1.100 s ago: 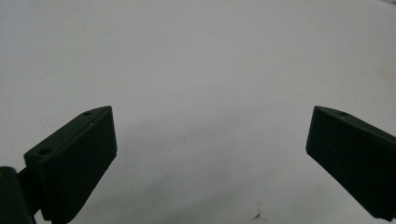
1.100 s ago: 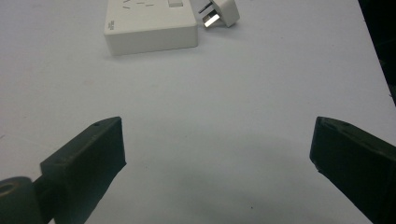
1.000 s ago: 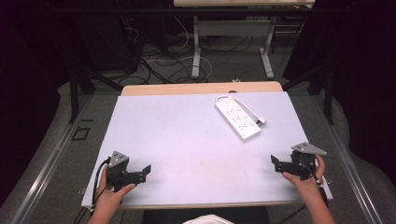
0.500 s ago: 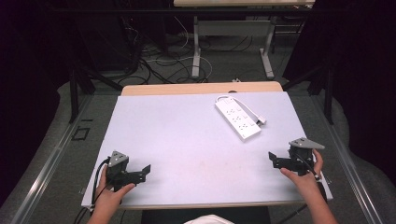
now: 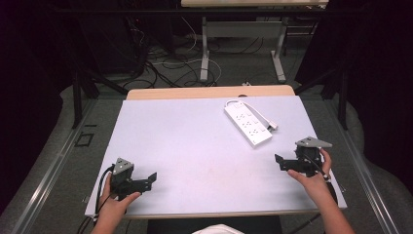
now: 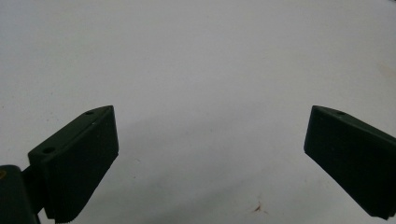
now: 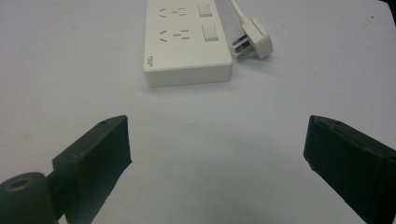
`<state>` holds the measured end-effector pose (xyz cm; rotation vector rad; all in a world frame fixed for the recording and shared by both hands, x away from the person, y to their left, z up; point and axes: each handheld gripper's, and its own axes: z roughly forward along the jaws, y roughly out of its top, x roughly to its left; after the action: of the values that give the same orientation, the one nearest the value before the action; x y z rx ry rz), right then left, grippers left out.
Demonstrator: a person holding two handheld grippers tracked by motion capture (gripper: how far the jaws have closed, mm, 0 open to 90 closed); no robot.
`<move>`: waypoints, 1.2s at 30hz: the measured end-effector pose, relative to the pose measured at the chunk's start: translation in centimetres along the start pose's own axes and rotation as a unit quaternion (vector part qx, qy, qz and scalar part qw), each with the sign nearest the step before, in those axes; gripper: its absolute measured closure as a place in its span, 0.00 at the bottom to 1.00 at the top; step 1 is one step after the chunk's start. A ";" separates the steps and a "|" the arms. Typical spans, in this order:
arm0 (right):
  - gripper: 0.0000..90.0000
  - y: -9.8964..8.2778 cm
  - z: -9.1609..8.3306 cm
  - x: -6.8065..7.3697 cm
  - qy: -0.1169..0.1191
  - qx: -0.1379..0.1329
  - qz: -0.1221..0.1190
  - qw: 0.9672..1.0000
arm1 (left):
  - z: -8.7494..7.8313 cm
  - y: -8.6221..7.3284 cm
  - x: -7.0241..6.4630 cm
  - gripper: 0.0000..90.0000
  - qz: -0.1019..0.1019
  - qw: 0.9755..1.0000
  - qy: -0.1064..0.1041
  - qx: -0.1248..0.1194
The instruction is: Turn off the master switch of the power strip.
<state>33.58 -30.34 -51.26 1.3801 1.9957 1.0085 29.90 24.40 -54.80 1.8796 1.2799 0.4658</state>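
A white plastic power strip (image 5: 247, 123), a long flat-topped block with square-cut ends, lies on the pale, matte table (image 5: 195, 141), angled across its far right part. Rows of socket slots and two raised rocker switches line the strip's top face, seen close in the right gripper view (image 7: 186, 39). Its white cord (image 5: 257, 113) curves along the strip's right side and ends in a chunky, flat-pinned plug (image 7: 252, 41) that rests on the table just beside the strip's near end.

The right gripper (image 5: 281, 164), held in a hand (image 5: 314, 178) nearer the person than the strip, hovers near that end but apart from it, its blocky black jaws spread wide and holding nothing. Bare tabletop lies between the jaws and the strip.

The left gripper (image 5: 151, 179), gripped by the other hand (image 5: 114, 204), sits well apart from the strip, toward the near left corner of the table, its jaws likewise parted and empty over a smooth surface marked by a few faint specks. A black cable (image 5: 101, 187) loops from its rear.

Beyond the strip, past the table's wooden far edge (image 5: 209, 91), tangled cables (image 5: 165, 63) sprawl on the floor around metal table legs (image 5: 204, 53).
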 end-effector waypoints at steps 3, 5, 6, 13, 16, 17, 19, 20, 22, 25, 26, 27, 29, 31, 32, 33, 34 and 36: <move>0.07 0.4 0.1 0.3 0.005 0.003 -0.003 1.000 | -0.1 0.0 0.1 0.04 0.003 1.000 0.000 0.002; 0.07 0.7 0.1 0.3 0.005 0.005 -0.008 1.000 | -0.1 0.0 0.0 0.04 0.003 1.000 0.000 0.002; 0.08 0.8 0.1 0.4 0.007 0.006 -0.008 1.000 | -0.1 0.0 0.1 0.04 0.003 1.000 0.000 0.002; 0.08 1.6 0.5 1.0 0.013 0.016 -0.022 1.000 | -0.1 0.0 0.1 0.04 0.003 1.000 0.001 0.001; 0.08 2.1 0.6 1.2 0.016 0.020 -0.031 0.999 | -0.1 0.0 0.1 0.04 0.003 1.000 0.001 0.002; 0.08 2.3 0.7 1.3 0.020 0.020 -0.034 0.999 | -0.1 0.0 0.1 0.04 0.003 1.000 0.001 0.002; 0.08 2.6 0.8 1.4 0.019 0.021 -0.040 0.999 | -0.1 0.0 0.1 0.04 0.003 1.000 0.001 0.002; 0.10 2.9 0.9 1.6 0.018 0.024 -0.036 0.999 | -0.1 0.0 0.1 0.04 0.002 1.000 0.001 0.001; 0.10 3.0 0.9 1.7 0.018 0.026 -0.038 0.999 | -0.1 0.0 0.1 0.04 0.001 1.000 0.001 0.002; 0.11 3.4 1.1 1.8 0.023 0.029 -0.042 0.998 | -0.1 0.0 0.1 0.04 0.001 1.000 0.001 0.001; 0.11 3.5 1.2 1.9 0.025 0.031 -0.043 0.998 | -0.1 0.0 0.1 0.04 0.001 1.000 0.001 0.002; 0.11 3.6 1.3 2.0 0.023 0.031 -0.046 0.998 | -0.1 0.0 0.1 0.04 0.001 1.000 0.001 0.002; 0.11 3.9 1.4 2.2 0.024 0.035 -0.049 0.998 | -0.1 0.0 0.1 0.04 0.002 1.000 0.001 0.001; 0.12 4.2 1.6 2.5 0.023 0.037 -0.052 0.998 | -0.1 0.0 0.1 0.04 0.001 1.000 0.001 0.002; 0.13 4.4 1.6 2.6 0.023 0.039 -0.055 0.997 | -0.1 0.0 0.1 0.04 0.002 1.000 0.001 0.002; 0.13 4.5 1.6 2.6 0.022 0.039 -0.060 0.997 | -0.1 0.0 0.1 0.04 0.002 1.000 0.001 0.002; 0.13 4.7 1.7 2.6 0.023 0.042 -0.063 0.997 | -0.1 0.0 0.1 0.04 0.002 1.000 0.001 0.002; 0.14 5.0 1.8 2.7 0.029 0.043 -0.067 0.996 | -0.1 0.0 0.1 0.04 0.003 1.000 0.001 0.002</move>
<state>36.78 -26.20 -48.30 1.2545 2.1659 0.9216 29.88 24.51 -54.78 1.8871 1.2782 0.4672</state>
